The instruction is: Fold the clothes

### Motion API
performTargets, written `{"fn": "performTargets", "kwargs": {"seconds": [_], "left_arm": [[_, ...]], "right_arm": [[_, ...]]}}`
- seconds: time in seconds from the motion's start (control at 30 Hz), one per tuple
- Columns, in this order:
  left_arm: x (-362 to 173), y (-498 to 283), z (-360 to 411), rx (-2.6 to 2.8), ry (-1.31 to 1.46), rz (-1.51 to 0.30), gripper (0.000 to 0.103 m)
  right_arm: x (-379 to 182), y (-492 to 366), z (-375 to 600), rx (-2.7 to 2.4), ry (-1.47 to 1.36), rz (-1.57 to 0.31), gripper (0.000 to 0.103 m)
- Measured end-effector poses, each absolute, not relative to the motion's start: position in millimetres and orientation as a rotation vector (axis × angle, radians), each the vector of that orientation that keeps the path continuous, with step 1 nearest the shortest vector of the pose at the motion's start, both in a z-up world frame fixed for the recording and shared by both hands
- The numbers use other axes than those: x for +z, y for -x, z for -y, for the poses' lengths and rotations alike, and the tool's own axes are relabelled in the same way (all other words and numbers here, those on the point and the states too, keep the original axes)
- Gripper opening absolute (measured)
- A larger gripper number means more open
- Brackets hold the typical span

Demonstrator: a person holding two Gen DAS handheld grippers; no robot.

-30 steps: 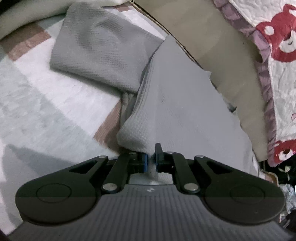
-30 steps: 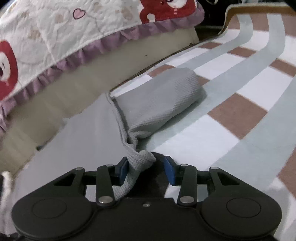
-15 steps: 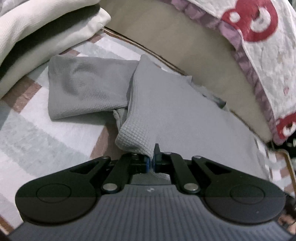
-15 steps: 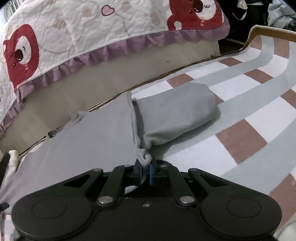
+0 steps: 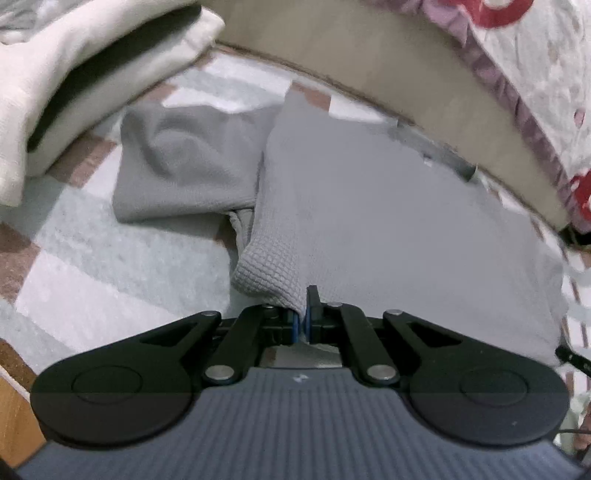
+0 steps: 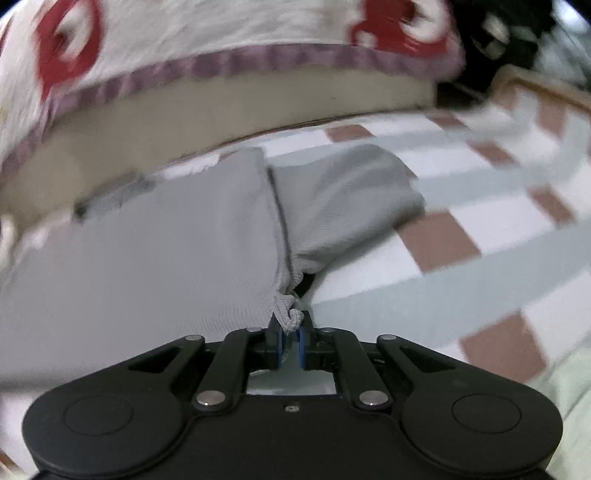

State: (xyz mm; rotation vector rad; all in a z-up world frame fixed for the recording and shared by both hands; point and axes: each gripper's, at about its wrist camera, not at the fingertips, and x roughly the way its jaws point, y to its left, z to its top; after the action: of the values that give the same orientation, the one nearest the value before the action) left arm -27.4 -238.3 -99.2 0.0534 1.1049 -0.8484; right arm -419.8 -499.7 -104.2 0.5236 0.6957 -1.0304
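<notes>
A grey waffle-knit garment (image 5: 369, 206) lies on a striped rug (image 5: 96, 280). My left gripper (image 5: 302, 317) is shut on the garment's near corner, and one sleeve (image 5: 184, 166) spreads out to the left. In the right wrist view the same garment (image 6: 155, 266) stretches to the left. My right gripper (image 6: 291, 334) is shut on a bunched corner of its hem, with the other sleeve (image 6: 343, 199) lying to the right. Both held corners are lifted a little off the rug.
A beige bed base (image 5: 369, 59) with a bear-print quilt (image 6: 207, 26) runs along the far side. A stack of folded white cloth (image 5: 66, 85) sits at the far left. The brown, white and pale-green rug (image 6: 480, 236) extends to the right.
My right gripper has closed on the hem corner, which it only straddled before. Both grippers have pulled back and up with the garment, so more of it and the bed now show.
</notes>
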Motion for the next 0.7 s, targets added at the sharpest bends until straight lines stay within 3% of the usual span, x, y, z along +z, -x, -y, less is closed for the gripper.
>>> {"fn": "performTargets", "kwargs": {"seconds": [0.1, 0.17, 0.33, 0.4, 0.47, 0.53, 0.63, 0.7], "left_arm": [[-99, 28, 240, -0.846, -0.069, -1.108, 0.003], [-100, 28, 240, -0.845, -0.07, -1.113, 0.003], [-105, 22, 238, -0.84, -0.02, -1.146, 0.005], [-108, 19, 238, -0.838, 0.001, -1.159, 0.005], [-110, 17, 237, -0.836, 0.021, -1.172, 0.005], [-112, 14, 236, -0.834, 0.042, -1.185, 0.005], [-116, 10, 235, -0.83, 0.072, -1.205, 0.005], [-116, 12, 235, -0.839, 0.072, -1.187, 0.005]], "right_arm": [[-110, 406, 488, -1.169, -0.315, -0.808, 0.026], [-104, 408, 482, -1.15, -0.319, -0.786, 0.022], [-79, 388, 461, -1.113, -0.333, -0.695, 0.024], [-72, 367, 450, -1.051, -0.388, -0.655, 0.03], [-66, 343, 430, -0.957, -0.452, -0.635, 0.046], [-62, 327, 402, -0.915, -0.447, -0.621, 0.045], [-60, 315, 341, -0.886, -0.291, -0.594, 0.054], [-66, 306, 330, -0.849, -0.225, -0.645, 0.054]]}}
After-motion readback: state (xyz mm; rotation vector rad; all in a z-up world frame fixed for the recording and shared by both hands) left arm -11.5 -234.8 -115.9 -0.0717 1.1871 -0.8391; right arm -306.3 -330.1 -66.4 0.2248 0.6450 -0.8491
